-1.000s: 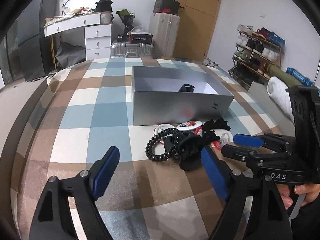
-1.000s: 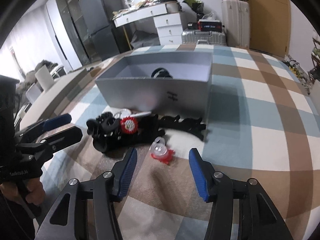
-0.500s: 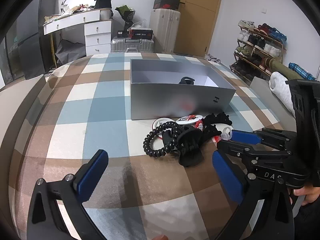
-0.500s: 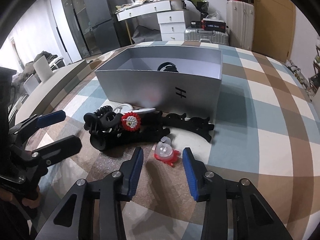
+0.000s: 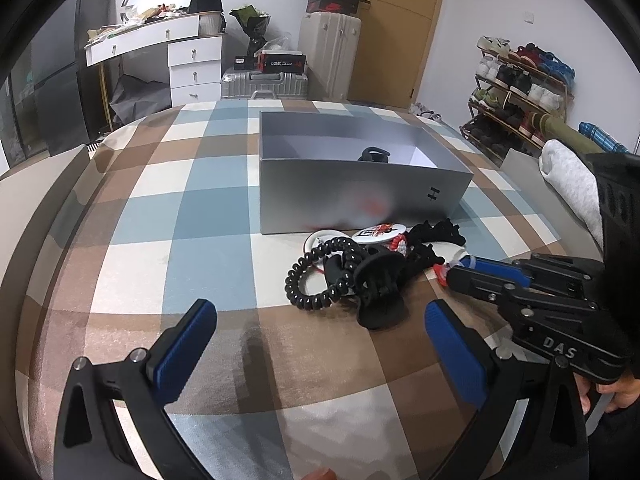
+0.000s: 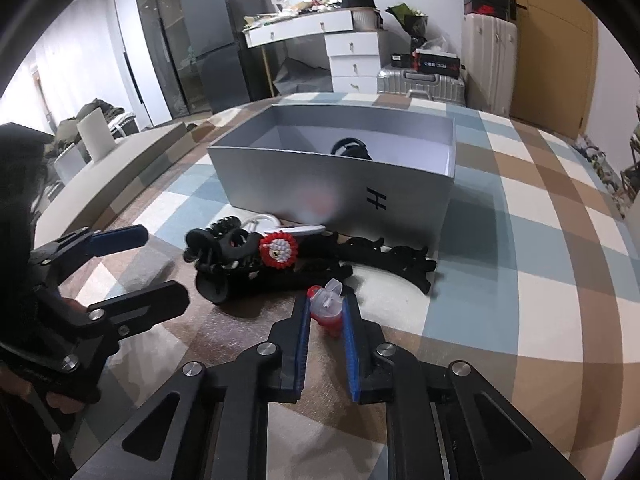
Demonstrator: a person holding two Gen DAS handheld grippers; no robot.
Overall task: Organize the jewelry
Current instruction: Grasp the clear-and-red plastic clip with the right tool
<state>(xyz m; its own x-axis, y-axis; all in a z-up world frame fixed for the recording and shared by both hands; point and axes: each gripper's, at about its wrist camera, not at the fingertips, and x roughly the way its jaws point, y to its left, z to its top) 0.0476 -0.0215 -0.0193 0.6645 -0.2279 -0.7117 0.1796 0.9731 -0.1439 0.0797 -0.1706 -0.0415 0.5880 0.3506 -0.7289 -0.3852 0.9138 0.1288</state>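
Checked bedding [image 5: 208,216] in blue, brown and white is filling the lower frame of both views, with a white dresser [image 5: 192,60] and a shoe rack [image 5: 516,92] standing behind. At the lower left of the left wrist view, the left gripper [image 5: 320,344] is hovering over bare cloth with its 2 blue pads spread wide, grasping nothing. Right of centre, a black coiled hair tie [image 5: 316,276] is lying against a black claw clip [image 5: 380,292], both in a heap just in front of the silver box [image 5: 352,196]. 1 dark piece [image 5: 374,155] is sitting inside that box. In the right wrist view, a red and white beaded ornament [image 6: 279,251] is resting on the heap at centre. Just below it, the right gripper [image 6: 327,312] is closing its pads against a small red and clear clip [image 6: 329,309], which is lying on the cloth.
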